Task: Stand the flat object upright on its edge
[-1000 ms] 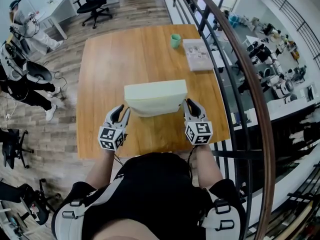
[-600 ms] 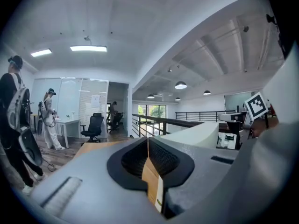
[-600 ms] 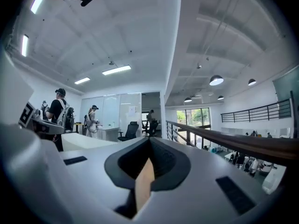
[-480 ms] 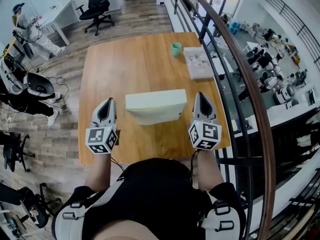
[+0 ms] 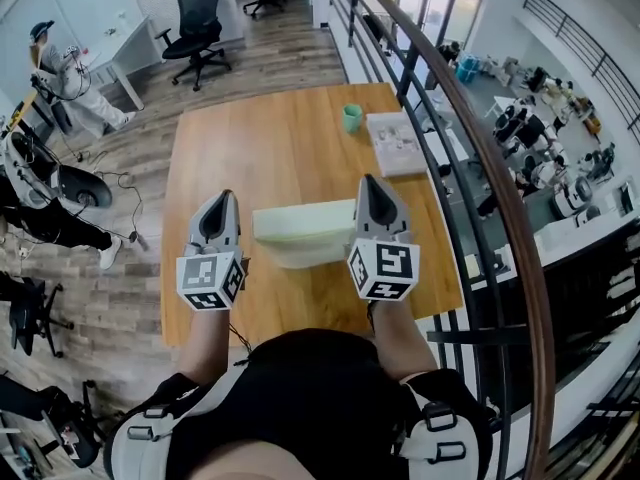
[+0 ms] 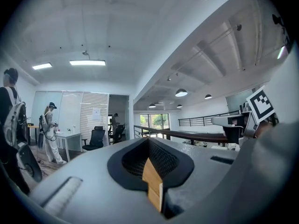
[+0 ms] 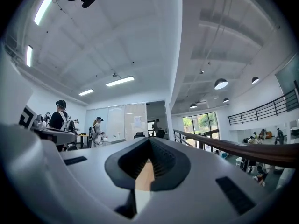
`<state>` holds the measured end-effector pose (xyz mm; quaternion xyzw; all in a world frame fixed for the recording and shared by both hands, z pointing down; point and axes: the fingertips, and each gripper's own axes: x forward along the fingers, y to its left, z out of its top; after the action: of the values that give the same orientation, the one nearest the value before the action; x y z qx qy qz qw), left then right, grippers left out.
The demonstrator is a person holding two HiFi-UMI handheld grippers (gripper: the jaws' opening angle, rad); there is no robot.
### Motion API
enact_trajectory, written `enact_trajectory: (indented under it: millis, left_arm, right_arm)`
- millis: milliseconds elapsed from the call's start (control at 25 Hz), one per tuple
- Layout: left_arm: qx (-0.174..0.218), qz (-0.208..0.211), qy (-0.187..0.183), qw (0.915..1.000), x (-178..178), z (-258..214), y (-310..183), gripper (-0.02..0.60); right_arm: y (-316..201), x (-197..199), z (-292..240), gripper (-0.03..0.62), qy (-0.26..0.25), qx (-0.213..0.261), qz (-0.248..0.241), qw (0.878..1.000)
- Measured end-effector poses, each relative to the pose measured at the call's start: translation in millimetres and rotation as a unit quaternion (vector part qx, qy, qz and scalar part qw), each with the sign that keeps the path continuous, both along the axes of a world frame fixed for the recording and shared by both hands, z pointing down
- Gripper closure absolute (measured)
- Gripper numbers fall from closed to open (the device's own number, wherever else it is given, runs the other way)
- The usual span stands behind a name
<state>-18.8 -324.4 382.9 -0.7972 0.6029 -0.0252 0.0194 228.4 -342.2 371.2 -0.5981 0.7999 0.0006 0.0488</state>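
The flat object is a pale green box (image 5: 300, 224), standing on its long edge on the wooden table (image 5: 255, 153) in the head view, its narrow top face towards me. Neither gripper touches it. My left gripper (image 5: 221, 203) is held up off the table to the box's left, jaws shut and empty. My right gripper (image 5: 371, 186) is raised higher and covers the box's right end, shut with nothing in it. In both gripper views the cameras look out at the room and ceiling: left gripper (image 6: 149, 141) and right gripper (image 7: 150, 141) show jaws pressed together.
A teal cup (image 5: 351, 117) and a printed booklet (image 5: 396, 143) lie at the table's far right. A dark handrail (image 5: 480, 158) runs along the table's right side, above a lower floor. An office chair (image 5: 196, 20) and a person (image 5: 62, 68) are at the far left.
Both grippers let go of the box's ends, shut, and lifted back towards me; the right one rose most. The box stays standing on its edge.
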Motion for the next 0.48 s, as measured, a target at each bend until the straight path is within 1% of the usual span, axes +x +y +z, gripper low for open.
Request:
enact_trajectory:
  millis: [280, 480]
  left_arm:
    - [-0.001, 0.002, 0.009, 1.0, 4.8, 0.5, -5.7, 0.577]
    - [-0.009, -0.004, 0.011, 0.9999, 0.5, 4.1, -10.0, 0.577]
  right_arm:
    - [-4.4, -18.8, 5.8, 0.59, -0.003, 0.0, -0.028, 1.0]
    - [-11.0, -26.0, 9.4, 0.59, 0.0, -0.007, -0.038, 0.999]
